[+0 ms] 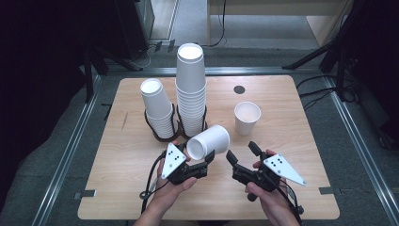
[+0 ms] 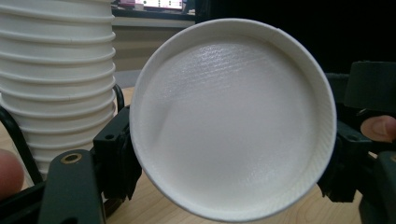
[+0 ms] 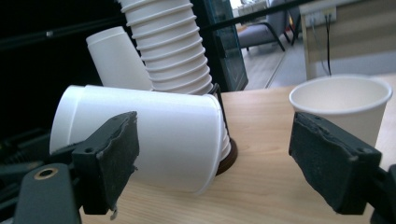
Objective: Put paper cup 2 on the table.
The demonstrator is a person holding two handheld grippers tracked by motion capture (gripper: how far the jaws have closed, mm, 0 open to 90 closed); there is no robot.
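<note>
A pale wooden table [image 1: 282, 188] stands on grey floor, with metal rails along its left, far and right sides. The room beyond is dark at both upper corners, and black stand legs show there.

At the left of the table a short stack [image 1: 157, 106] of white cups leans left. Just beside it a tall stack [image 1: 190, 89] stands upright. Both sit in a black wire holder [image 1: 162, 136].

In front of the holder, the left gripper [image 1: 200, 155] is clamped on a single white cup [image 1: 209, 140]. The cup lies on its side, with its base towards the gripper and its mouth towards the holder. In the left gripper view the jaws press on both sides of the base. Whether the cup rests on the table or hangs just above it I cannot tell.

A small dark disc [image 1: 239, 89] is set in the table near the far edge. An upright cup [image 1: 247, 117] stands alone, mouth up, right of the held cup and well apart from the stacks.

The right gripper [image 1: 241, 153] is near the left one, its jaws spread wide with nothing between them. In the right gripper view they frame the held cup on one side and the upright cup on the other.

The held cup hides the front of the holder. The forearms are cut off at the bottom edge, and the far room is too dark to make out.
</note>
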